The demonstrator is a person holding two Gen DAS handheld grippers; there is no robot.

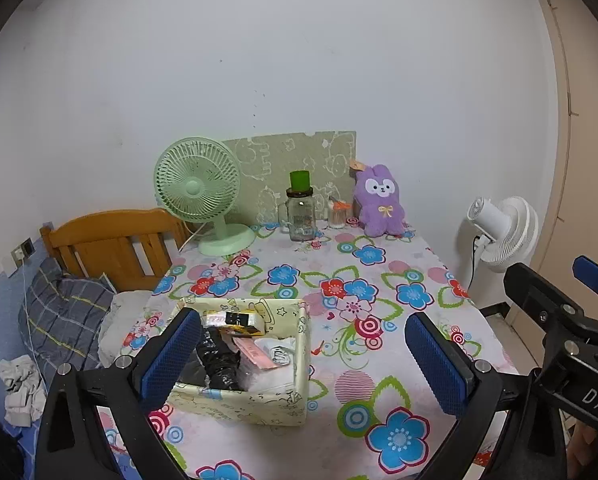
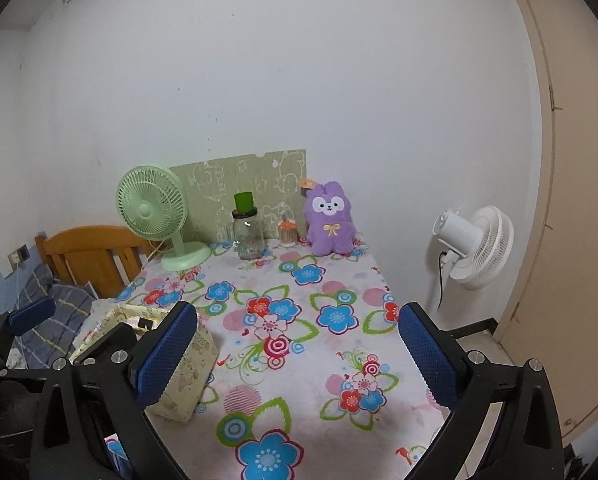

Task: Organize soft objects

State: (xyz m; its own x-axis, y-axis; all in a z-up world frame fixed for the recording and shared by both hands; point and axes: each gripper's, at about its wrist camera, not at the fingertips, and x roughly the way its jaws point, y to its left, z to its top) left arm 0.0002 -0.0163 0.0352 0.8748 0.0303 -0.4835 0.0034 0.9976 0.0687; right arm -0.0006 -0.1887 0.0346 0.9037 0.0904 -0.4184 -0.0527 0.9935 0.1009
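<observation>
A purple plush bunny [image 1: 380, 202] sits upright at the far right of the flowered table, against the wall; it also shows in the right wrist view [image 2: 330, 220]. A pale yellow fabric basket [image 1: 259, 402] stands near the table's front left, holding a black bag, packets and wrappers; its corner shows in the right wrist view [image 2: 187, 380]. My left gripper [image 1: 305, 360] is open and empty, hovering over the basket's right side. My right gripper [image 2: 299, 356] is open and empty above the table's middle front, to the right of the basket.
A green desk fan [image 1: 201, 196], a glass jar with a green lid [image 1: 300, 210] and a small cup [image 1: 337, 216] stand along the back edge before a green board. A white floor fan [image 1: 503, 232] stands right of the table. A wooden bed headboard [image 1: 111, 244] and pillow lie left.
</observation>
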